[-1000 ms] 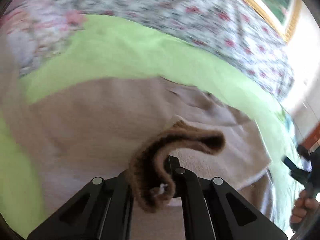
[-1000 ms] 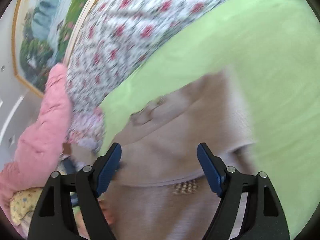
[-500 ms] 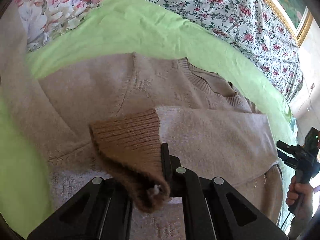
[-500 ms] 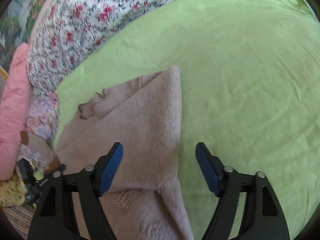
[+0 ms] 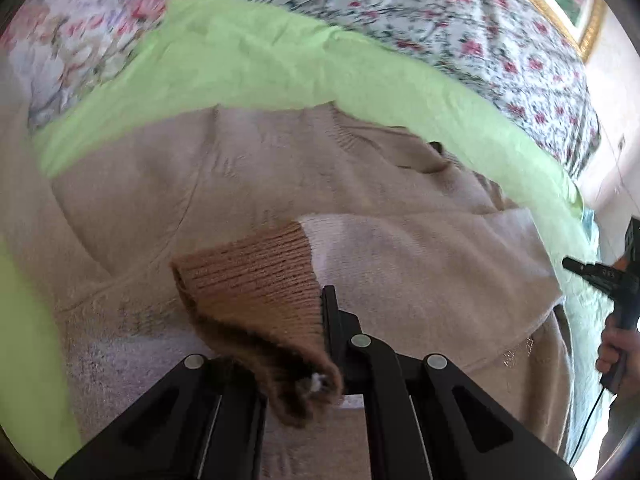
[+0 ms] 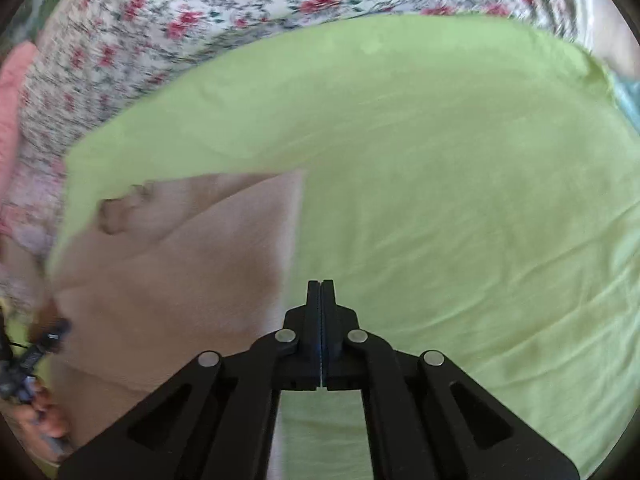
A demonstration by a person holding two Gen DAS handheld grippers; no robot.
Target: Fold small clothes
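Spread over the floral bed, a lime-green sheet (image 6: pixel 440 184) is carrying the beige sweater (image 5: pixel 168 184), whose brown ribbed cuff (image 5: pixel 256 284) the left gripper (image 5: pixel 280 344) is pinching while the right gripper (image 6: pixel 321 300) is hovering, jaws pressed together and empty, so the loosely draped cuff is likely risking slipping free and spoiling the sleeve fold.

**A sunlit bedroom, seen from my two wrist cameras**

I see a bed spread with a light green sheet (image 6: pixel 460 184) that fills most of the right wrist frame, softly creased toward the lower right. Behind it, along the top of both frames, lies a white bedcover with red flowers (image 6: pixel 208 12). In the upper right of my left wrist frame a picture in a gold frame (image 5: pixel 560 8) hangs on a pale wall (image 5: pixel 616 128). Something pink (image 6: pixel 10 92) sits at the left edge of the right wrist frame; I cannot tell what. Daylight is bright and even.
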